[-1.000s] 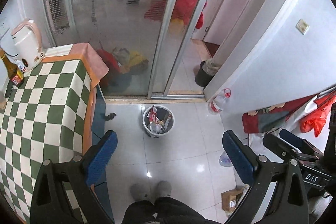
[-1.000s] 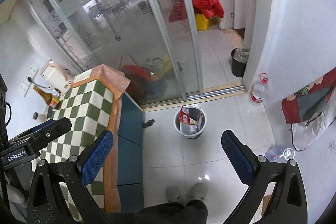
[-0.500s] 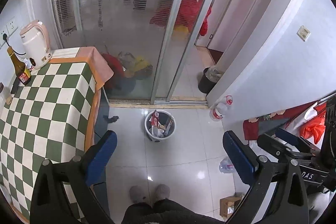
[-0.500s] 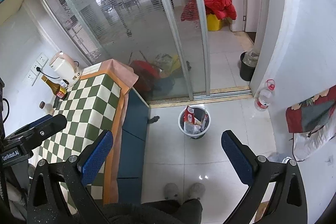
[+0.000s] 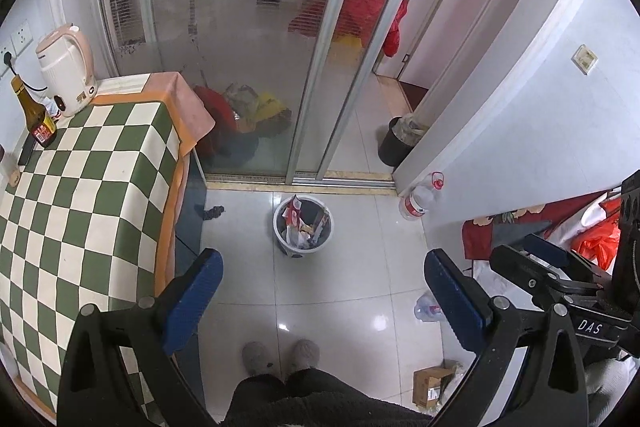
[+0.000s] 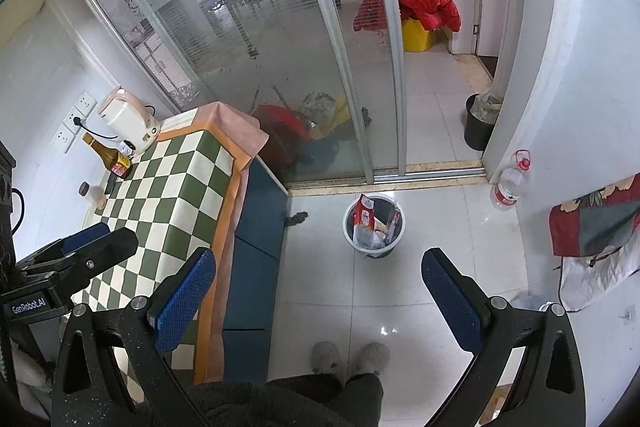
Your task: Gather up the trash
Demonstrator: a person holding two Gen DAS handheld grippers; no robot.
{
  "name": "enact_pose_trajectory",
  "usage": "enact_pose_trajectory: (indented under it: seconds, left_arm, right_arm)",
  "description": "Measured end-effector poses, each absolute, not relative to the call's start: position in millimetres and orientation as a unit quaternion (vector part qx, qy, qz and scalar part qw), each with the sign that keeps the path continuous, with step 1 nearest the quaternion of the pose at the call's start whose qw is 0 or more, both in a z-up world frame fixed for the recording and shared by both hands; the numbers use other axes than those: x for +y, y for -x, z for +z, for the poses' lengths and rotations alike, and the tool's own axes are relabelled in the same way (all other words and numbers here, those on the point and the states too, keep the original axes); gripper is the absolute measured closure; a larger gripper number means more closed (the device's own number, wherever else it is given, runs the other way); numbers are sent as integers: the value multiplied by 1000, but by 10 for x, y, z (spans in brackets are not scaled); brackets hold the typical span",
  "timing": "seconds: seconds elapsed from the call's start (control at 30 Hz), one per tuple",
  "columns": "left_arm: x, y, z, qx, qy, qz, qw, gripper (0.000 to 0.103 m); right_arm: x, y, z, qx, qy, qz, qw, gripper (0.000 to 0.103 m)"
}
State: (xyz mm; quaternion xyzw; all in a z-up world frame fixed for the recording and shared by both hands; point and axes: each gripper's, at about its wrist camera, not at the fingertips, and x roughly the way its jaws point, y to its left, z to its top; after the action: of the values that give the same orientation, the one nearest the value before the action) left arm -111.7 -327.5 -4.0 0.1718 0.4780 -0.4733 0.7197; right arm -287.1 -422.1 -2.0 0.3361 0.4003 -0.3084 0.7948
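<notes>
A grey trash bin (image 5: 303, 225) full of wrappers stands on the tiled floor in front of the glass sliding door; it also shows in the right wrist view (image 6: 374, 225). A crushed clear plastic bottle (image 5: 427, 307) and a small cardboard box (image 5: 433, 385) lie on the floor at the right. My left gripper (image 5: 320, 297) is open and empty, held high above the floor. My right gripper (image 6: 318, 297) is open and empty too, at similar height.
A table with a green checked cloth (image 5: 80, 195) stands at the left with a kettle (image 5: 66, 71) and a brown bottle (image 5: 38, 119). A large water bottle (image 5: 418, 199) and a black bin (image 5: 398, 143) stand by the white wall. My feet (image 5: 280, 355) are below.
Both grippers have risen and tilted, so the bin and table look smaller and farther. Both stay open and empty.
</notes>
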Motion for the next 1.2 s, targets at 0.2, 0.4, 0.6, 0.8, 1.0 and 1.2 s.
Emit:
enact_pose_trajectory:
  seconds: [0.2,0.4,0.6,0.8,1.0,1.2]
  left_arm:
    - [-3303,1155,-40,481,-174,-472,717,0]
    - [-3305,1172,-28,484,-173,-473,715,0]
    - [-3327,1165,-45,489,-171,-473,713,0]
    - [-3330,1169,-55,491,-170,-474,711,0]
    - [-3351,1202,-64,494,-168,-480,705,0]
    - [-3388,1221,-53,493,-169,-483,704,0]
  right_arm:
    - [-4228,2875,-55,402,-340,-302,795,0]
    - [-4256,2844,-78,403,-341,-294,797,0]
    - [-4242,2818,-92,407,-341,-287,797,0]
    - [-4250,2815,-82,409,-342,-285,797,0]
    - [-4247,2820,-84,410,-342,-283,797,0]
    - [-4221,2831,-93,409,-342,-284,797,0]
